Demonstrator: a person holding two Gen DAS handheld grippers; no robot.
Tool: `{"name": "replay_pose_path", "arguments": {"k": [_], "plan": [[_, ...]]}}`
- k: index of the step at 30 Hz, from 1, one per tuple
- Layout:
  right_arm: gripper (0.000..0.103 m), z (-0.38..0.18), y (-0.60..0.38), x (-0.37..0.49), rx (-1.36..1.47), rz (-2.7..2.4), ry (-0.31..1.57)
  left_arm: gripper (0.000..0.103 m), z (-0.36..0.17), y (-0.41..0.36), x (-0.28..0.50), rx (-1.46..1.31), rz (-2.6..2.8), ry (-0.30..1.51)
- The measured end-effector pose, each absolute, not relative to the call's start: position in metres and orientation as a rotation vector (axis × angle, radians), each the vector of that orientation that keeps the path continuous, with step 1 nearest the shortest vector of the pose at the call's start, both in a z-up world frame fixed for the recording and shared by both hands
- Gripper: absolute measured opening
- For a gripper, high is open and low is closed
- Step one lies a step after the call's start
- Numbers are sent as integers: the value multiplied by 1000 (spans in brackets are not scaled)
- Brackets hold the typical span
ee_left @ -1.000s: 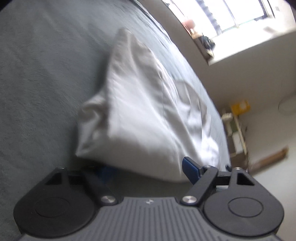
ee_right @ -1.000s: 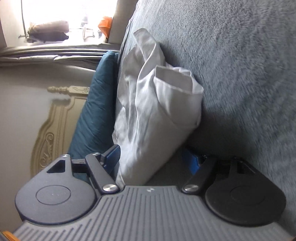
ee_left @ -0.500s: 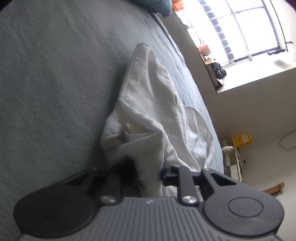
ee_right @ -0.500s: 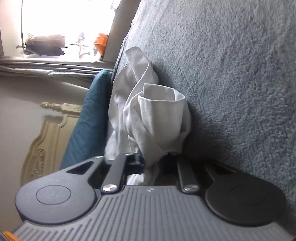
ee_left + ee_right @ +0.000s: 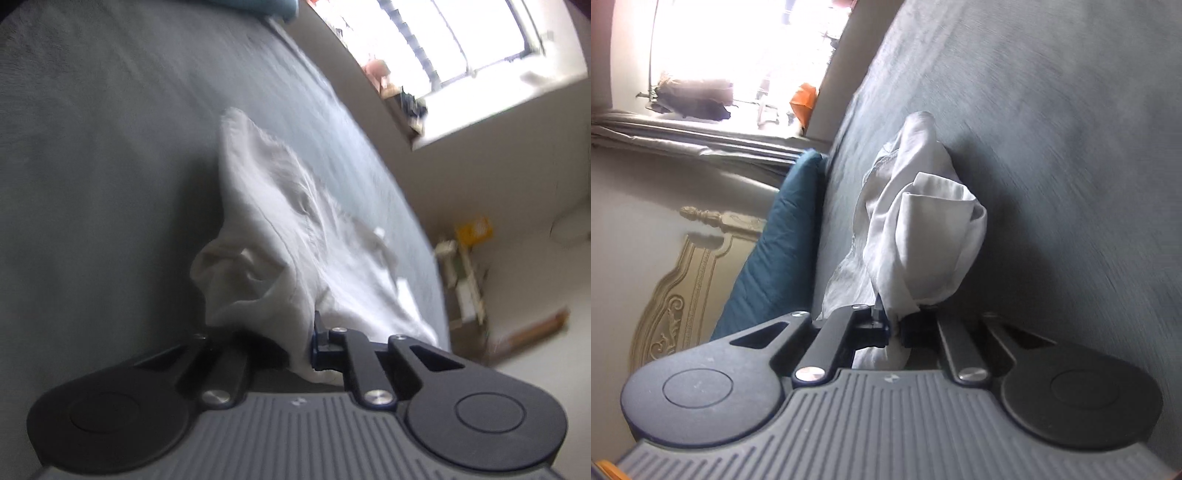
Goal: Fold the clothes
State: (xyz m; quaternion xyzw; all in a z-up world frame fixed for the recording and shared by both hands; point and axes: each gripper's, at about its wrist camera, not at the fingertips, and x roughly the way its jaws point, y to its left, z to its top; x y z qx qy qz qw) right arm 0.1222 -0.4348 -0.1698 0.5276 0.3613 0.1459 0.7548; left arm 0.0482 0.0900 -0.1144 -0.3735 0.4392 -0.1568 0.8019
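Note:
A white garment (image 5: 288,236) lies crumpled on the grey-green bed cover (image 5: 110,147). In the left wrist view my left gripper (image 5: 295,347) has a bunched edge of the cloth between its jaws, which are still closing, with the pads pressing on it. The fabric rises from the bed toward them. In the right wrist view the same white garment (image 5: 923,236) hangs in a gathered fold. My right gripper (image 5: 894,332) is shut on its lower end. The cloth hides both grippers' pad tips.
The bed cover (image 5: 1071,147) stretches wide on both sides. A teal pillow (image 5: 775,251) leans against a carved cream headboard (image 5: 690,288). A bright window (image 5: 480,44) with a cluttered sill is beyond the bed. A shelf with a yellow box (image 5: 474,229) stands on the floor.
Both grippers went from wide open around the garment's edges to closed on the cloth. They then rose, and the garment has pulled up into bunched folds.

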Motion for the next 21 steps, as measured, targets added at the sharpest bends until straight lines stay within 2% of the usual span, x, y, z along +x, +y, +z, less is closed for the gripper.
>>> {"name": "replay_pose_path", "arguments": {"k": [5, 9, 12, 14, 15, 16, 17, 19, 20, 21], "plan": [[3, -172, -437, 59, 1188, 259, 903, 11, -104, 93, 6, -743, -386, 1082], [3, -177, -435, 12, 1253, 208, 967, 11, -118, 94, -20, -751, -390, 1195], [5, -183, -434, -16, 1254, 193, 987, 17, -141, 90, -27, -714, -384, 1247], [11, -192, -432, -21, 1210, 175, 1036, 42, -160, 89, -21, -710, -327, 1284], [15, -195, -431, -22, 1185, 157, 1067, 44, -164, 90, -23, -715, -303, 1290], [30, -196, -433, -22, 1161, 143, 1097, 45, -163, 92, -25, -718, -304, 1285], [38, -196, -435, -21, 1139, 131, 1123, 50, -163, 93, -27, -720, -305, 1280], [44, -188, -445, -22, 1108, 144, 1116, 59, -156, 98, -32, -672, -304, 1270], [53, -181, -451, -23, 1071, 139, 1109, 62, -150, 101, -35, -631, -301, 1263], [58, -175, -457, -24, 1030, 137, 1108, 62, -142, 103, -36, -591, -297, 1254]]}}
